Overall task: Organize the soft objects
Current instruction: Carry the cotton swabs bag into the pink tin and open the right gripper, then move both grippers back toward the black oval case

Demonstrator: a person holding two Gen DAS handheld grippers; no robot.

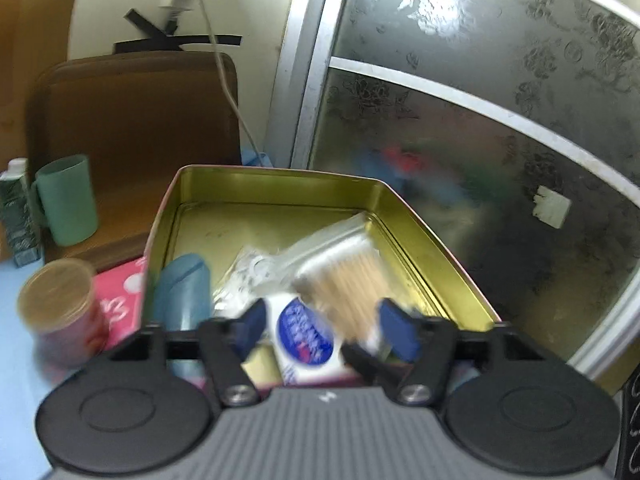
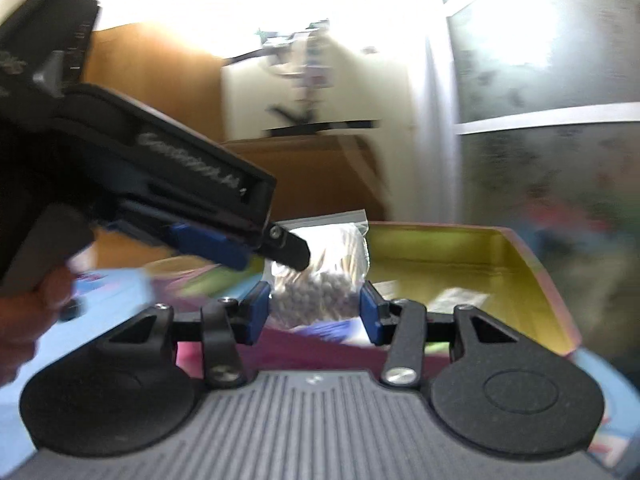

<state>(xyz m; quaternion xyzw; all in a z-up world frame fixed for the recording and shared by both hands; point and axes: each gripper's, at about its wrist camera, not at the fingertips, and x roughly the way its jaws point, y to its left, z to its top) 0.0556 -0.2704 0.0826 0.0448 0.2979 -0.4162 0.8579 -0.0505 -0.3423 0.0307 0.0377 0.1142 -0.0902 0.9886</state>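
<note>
Right gripper (image 2: pixel 314 306) is clamped on a clear plastic zip bag of cotton swabs (image 2: pixel 320 280), held just near of the open gold-lined metal tin (image 2: pixel 520 276). Left gripper (image 1: pixel 320 328) is about half open over the tin's near end with nothing gripped.

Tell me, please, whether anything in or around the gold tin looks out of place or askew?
Mostly the heap inside the gold tin: the cotton swab bag, a white-and-blue packet and a blue case lie tilted and overlapping at its near end, while the far half is bare.
</note>
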